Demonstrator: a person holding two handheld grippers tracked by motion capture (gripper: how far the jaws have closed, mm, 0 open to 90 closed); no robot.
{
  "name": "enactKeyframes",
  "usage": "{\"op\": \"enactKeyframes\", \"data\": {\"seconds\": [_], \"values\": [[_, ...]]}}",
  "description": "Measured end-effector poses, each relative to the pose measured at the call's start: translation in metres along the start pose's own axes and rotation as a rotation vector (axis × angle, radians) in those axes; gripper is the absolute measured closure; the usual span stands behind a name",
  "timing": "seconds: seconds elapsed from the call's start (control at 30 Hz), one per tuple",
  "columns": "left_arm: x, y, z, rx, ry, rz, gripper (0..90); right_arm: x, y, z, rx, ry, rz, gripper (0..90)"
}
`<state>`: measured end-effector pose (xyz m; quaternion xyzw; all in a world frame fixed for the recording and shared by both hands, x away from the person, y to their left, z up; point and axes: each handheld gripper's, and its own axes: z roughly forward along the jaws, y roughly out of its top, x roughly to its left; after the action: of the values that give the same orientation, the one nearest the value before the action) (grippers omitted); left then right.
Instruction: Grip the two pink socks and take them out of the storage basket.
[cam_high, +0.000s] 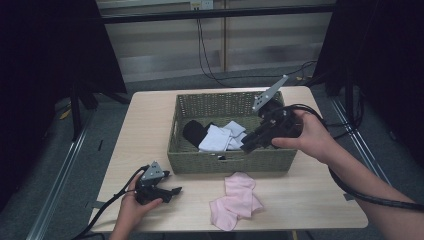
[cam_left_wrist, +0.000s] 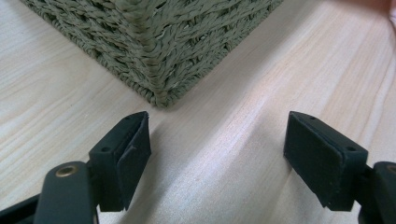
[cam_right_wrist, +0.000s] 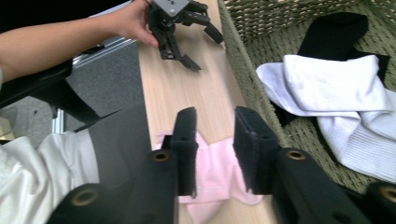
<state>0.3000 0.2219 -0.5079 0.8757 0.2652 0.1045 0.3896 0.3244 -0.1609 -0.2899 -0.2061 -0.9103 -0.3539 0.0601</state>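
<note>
The right gripper (cam_high: 248, 145) is hanging over the near edge of the green woven rectangular basket (cam_high: 226, 162), its black jaws standing a narrow gap apart with nothing between them, pointing down toward the white socks (cam_high: 216, 138) and the black sock (cam_high: 194, 131) that are lying inside. On the pale wooden table (cam_high: 145, 130), just in front of the basket, the flat pink socks (cam_high: 236, 200) are lying untouched. Over by the basket's near left corner, the left gripper (cam_high: 172, 191) is resting low on the tabletop, jaws spread wide and gripping nothing.
</note>
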Motion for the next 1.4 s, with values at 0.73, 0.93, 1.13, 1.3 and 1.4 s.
{"op": "enactKeyframes", "data": {"seconds": [0.73, 0.93, 1.13, 1.3, 1.4], "values": [[0.000, 0.000, 0.000, 0.001, -0.003, 0.000, 22.6, -0.001, -0.018, 0.005, -0.004, -0.039, 0.000, 44.5], [0.000, 0.000, 0.000, 0.001, -0.003, 0.001, 22.5, 0.000, -0.024, 0.006, -0.001, -0.046, -0.002, 41.0], [0.000, 0.000, 0.000, 0.001, -0.005, 0.000, 22.6, -0.002, -0.032, 0.005, -0.010, -0.045, 0.003, 38.5], [0.000, 0.000, 0.001, 0.000, -0.006, 0.001, 22.5, -0.004, -0.041, 0.005, -0.016, -0.049, 0.014, 36.5], [0.000, 0.000, 0.000, 0.001, -0.006, 0.001, 22.5, -0.005, -0.046, 0.006, -0.016, -0.050, 0.019, 35.8]]}}
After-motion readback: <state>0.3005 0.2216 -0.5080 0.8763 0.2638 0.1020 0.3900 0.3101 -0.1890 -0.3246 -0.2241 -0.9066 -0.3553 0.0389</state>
